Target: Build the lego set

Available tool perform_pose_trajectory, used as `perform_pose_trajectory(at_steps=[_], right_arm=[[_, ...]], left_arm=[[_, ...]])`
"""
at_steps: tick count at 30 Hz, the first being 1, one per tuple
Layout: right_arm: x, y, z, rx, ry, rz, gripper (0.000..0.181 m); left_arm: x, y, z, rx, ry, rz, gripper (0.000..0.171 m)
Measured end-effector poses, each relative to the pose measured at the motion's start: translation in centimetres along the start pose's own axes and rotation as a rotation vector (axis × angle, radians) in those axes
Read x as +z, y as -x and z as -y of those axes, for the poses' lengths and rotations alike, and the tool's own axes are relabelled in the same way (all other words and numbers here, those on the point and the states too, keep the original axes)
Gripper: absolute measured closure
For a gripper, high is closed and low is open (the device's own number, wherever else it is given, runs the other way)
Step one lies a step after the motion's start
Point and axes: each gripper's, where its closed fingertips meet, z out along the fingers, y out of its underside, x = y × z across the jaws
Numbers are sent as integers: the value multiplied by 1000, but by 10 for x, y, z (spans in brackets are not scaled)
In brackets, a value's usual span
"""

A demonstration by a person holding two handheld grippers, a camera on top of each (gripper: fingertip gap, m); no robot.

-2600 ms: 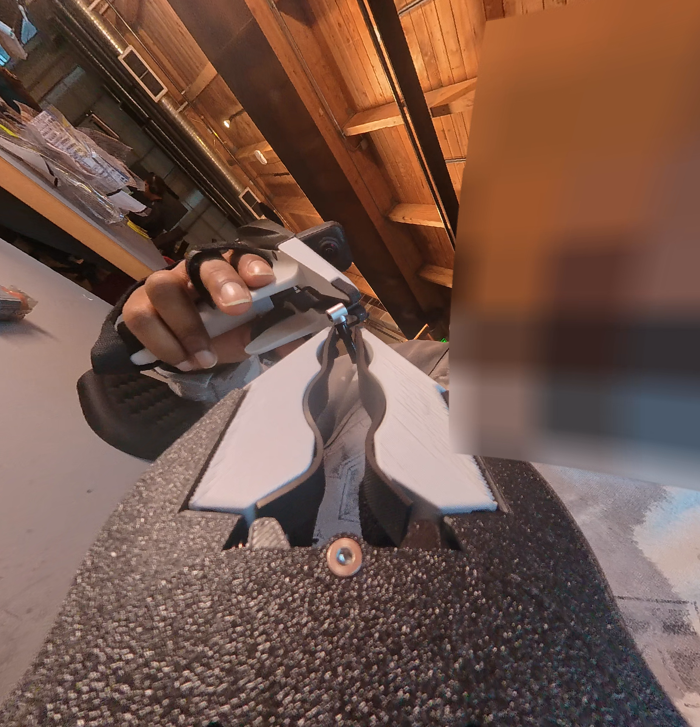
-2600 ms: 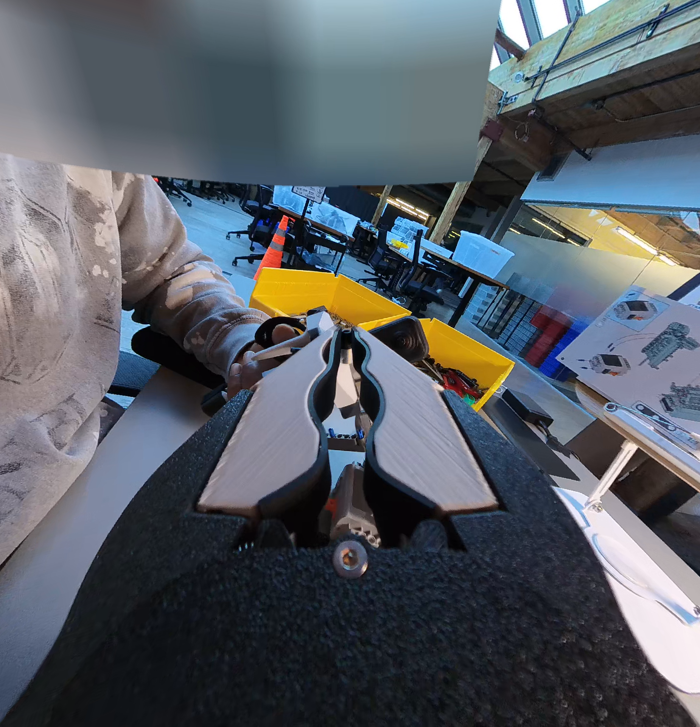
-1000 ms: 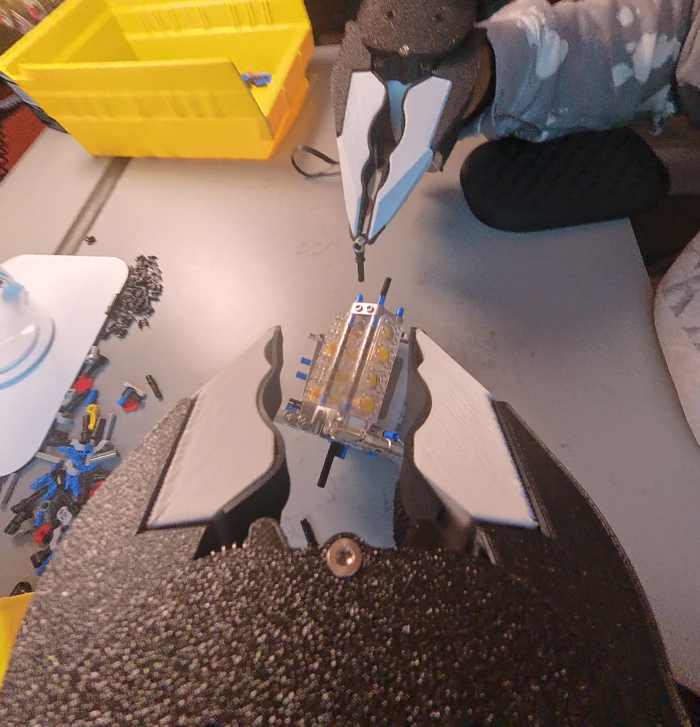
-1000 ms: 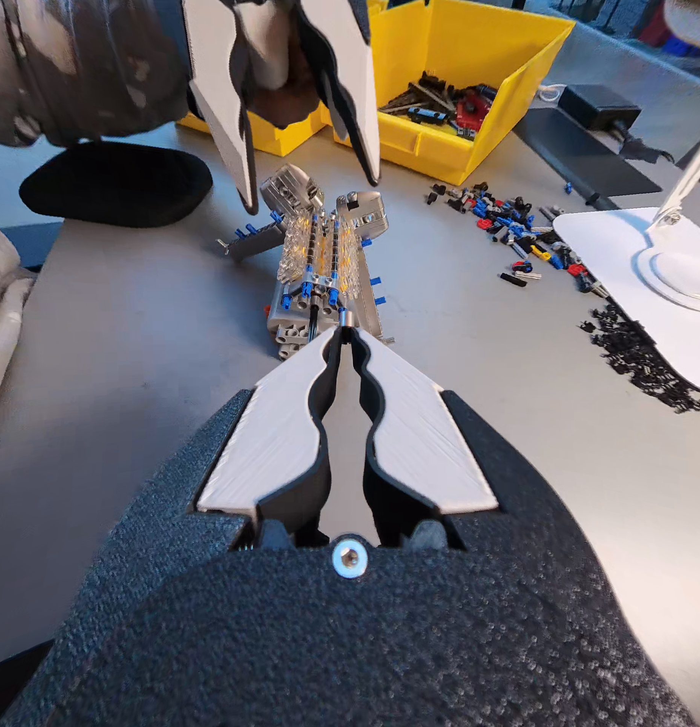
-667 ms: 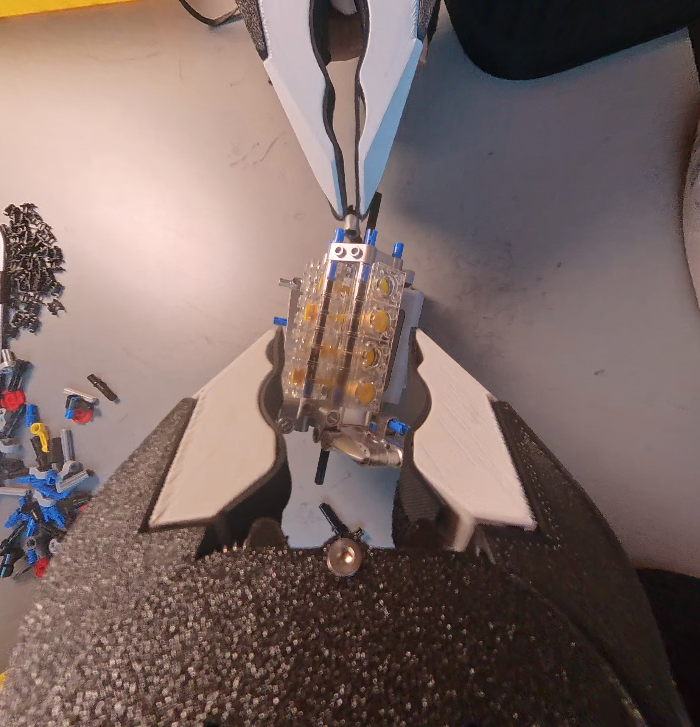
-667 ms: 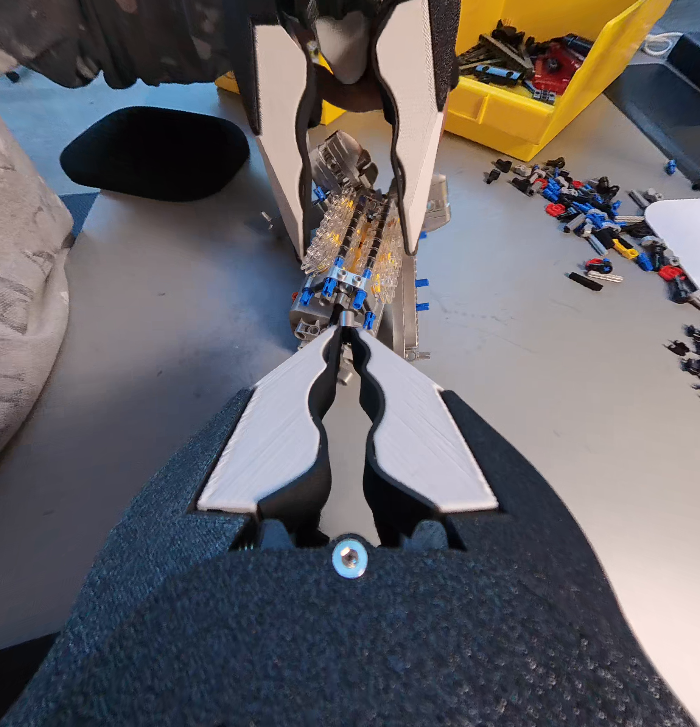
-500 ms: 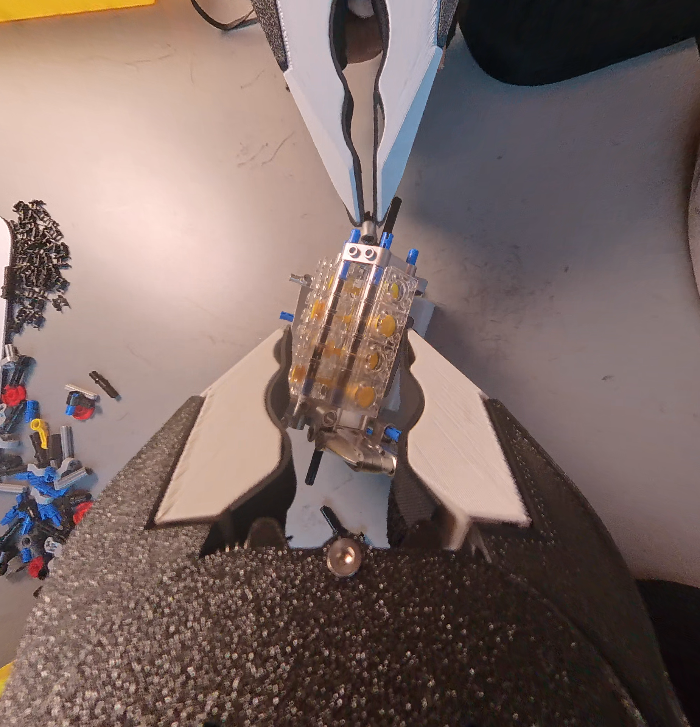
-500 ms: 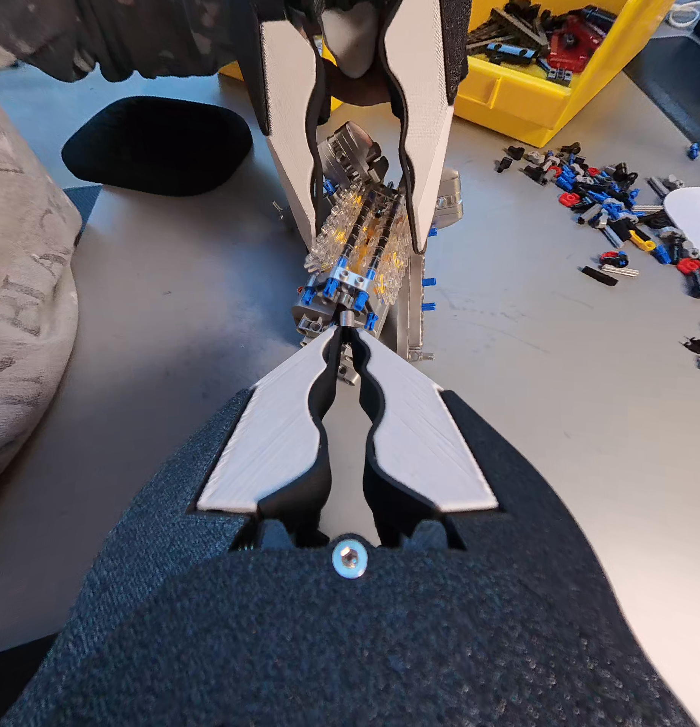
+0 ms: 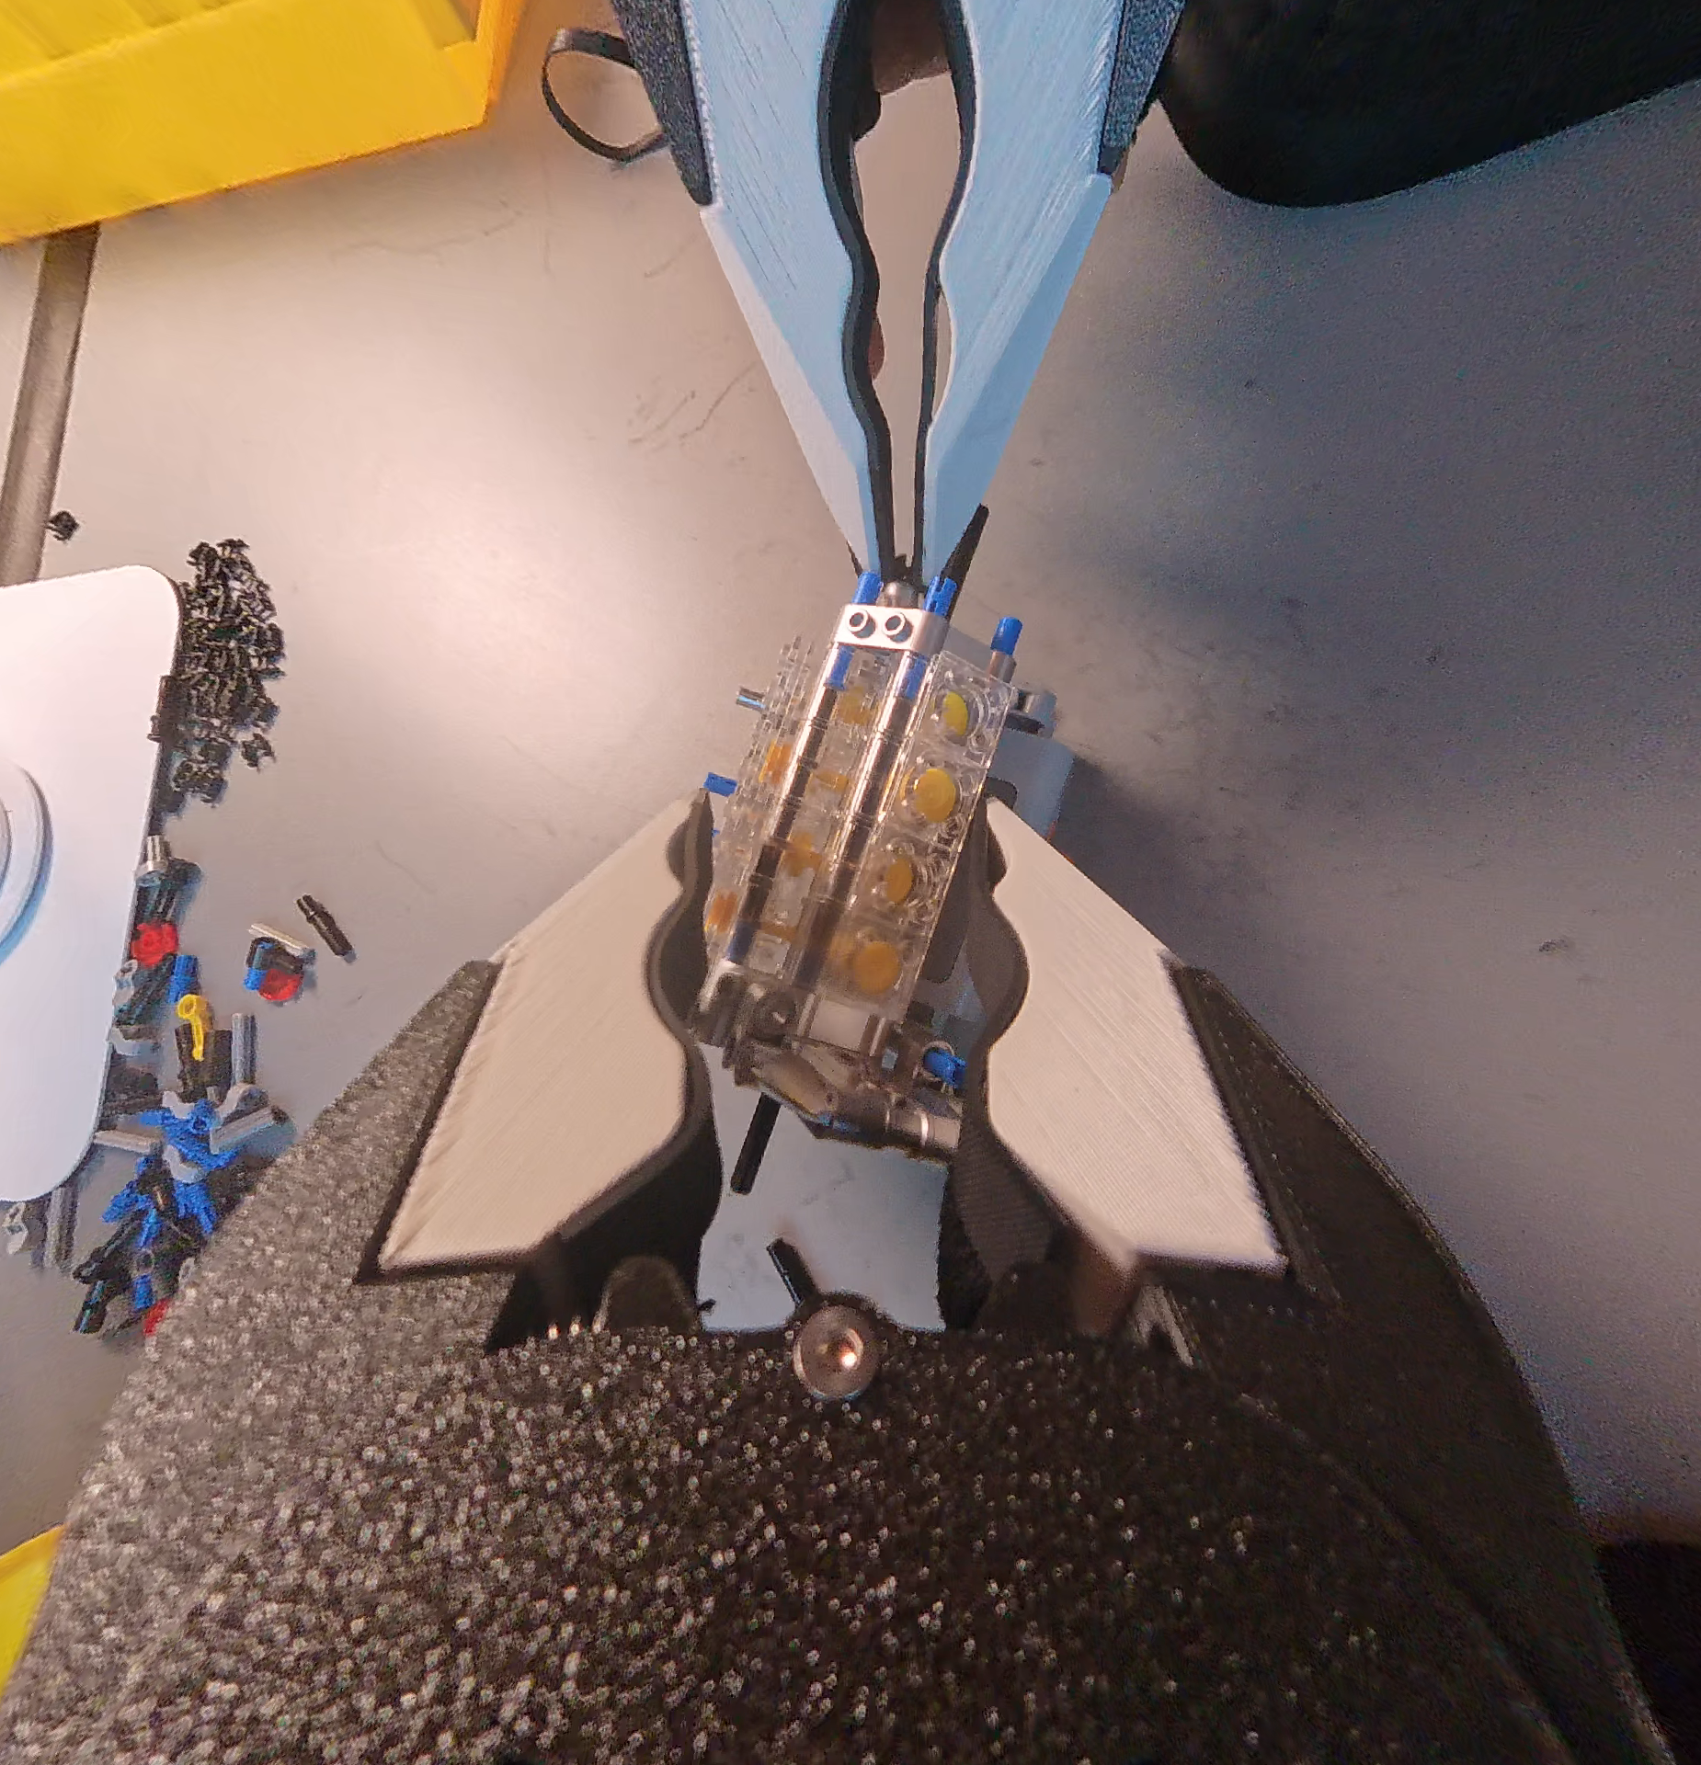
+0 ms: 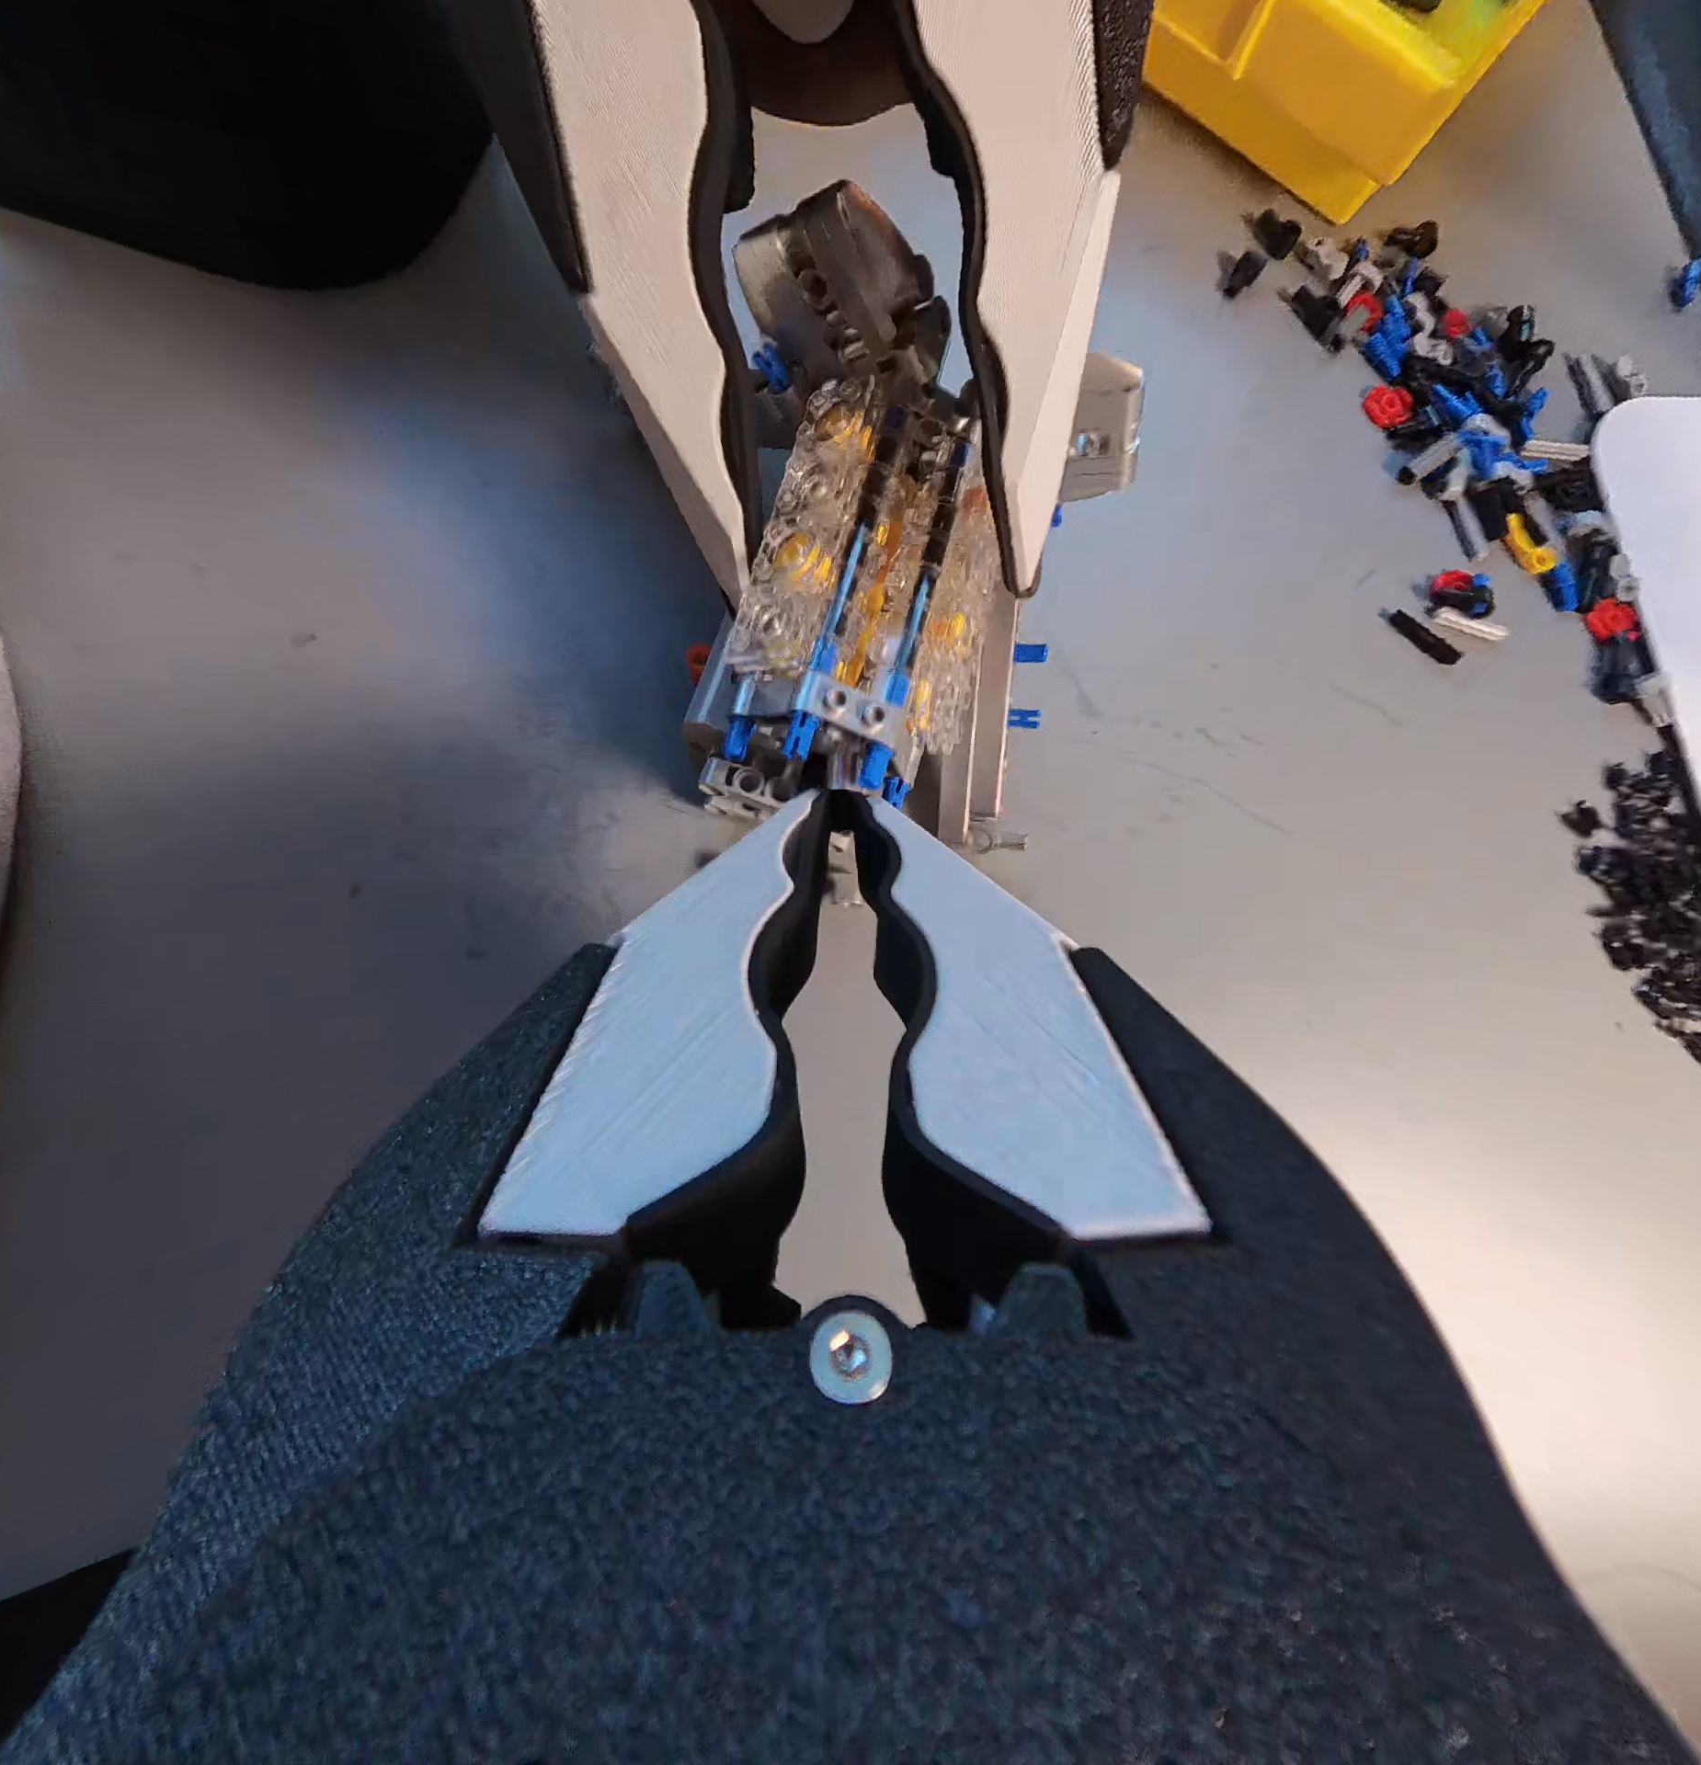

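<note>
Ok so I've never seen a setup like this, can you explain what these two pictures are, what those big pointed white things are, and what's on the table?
There is no robot here: a person holds a two-finger claw in each hand, and a small camera on each claw looks forward along its fingers. The pointed white shapes are those fingers.

The left wrist view looks along the left claw, whose fingers sit on either side of a toy brick engine model with clear blocks, yellow discs and blue pins. The right claw comes in from the far side.

The right wrist view shows the same scene from the opposite side: the right claw is closed on a small grey piece at the end of the model.

On the grey table lie loose small parts, a pile of black pins, a white base plate and a yellow bin.
</note>
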Motion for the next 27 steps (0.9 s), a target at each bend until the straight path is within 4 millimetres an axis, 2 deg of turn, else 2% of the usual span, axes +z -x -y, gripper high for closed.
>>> perform_pose_trajectory(at_steps=[8,11,14,18,21,23,27], right_arm=[[8,3,-1,-70,142,-34,178],[9,7,4,-77,147,-47,178],[10,10,6,-59,136,-56,178],[11,12,8,-42,104,-85,178],[11,12,10,-45,82,-128,178],[11,12,11,-31,65,-149,178],[10,12,9,-31,47,-203,178]], left_arm=[[2,-2,-3,68,-36,115,120],[-1,-4,-4,76,-57,137,118],[-11,-4,-5,66,-89,167,115],[-35,-4,4,30,-175,208,115],[-43,-10,8,62,-169,271,125],[-38,-19,6,37,-136,268,137],[-36,-18,1,-42,-127,336,138]])
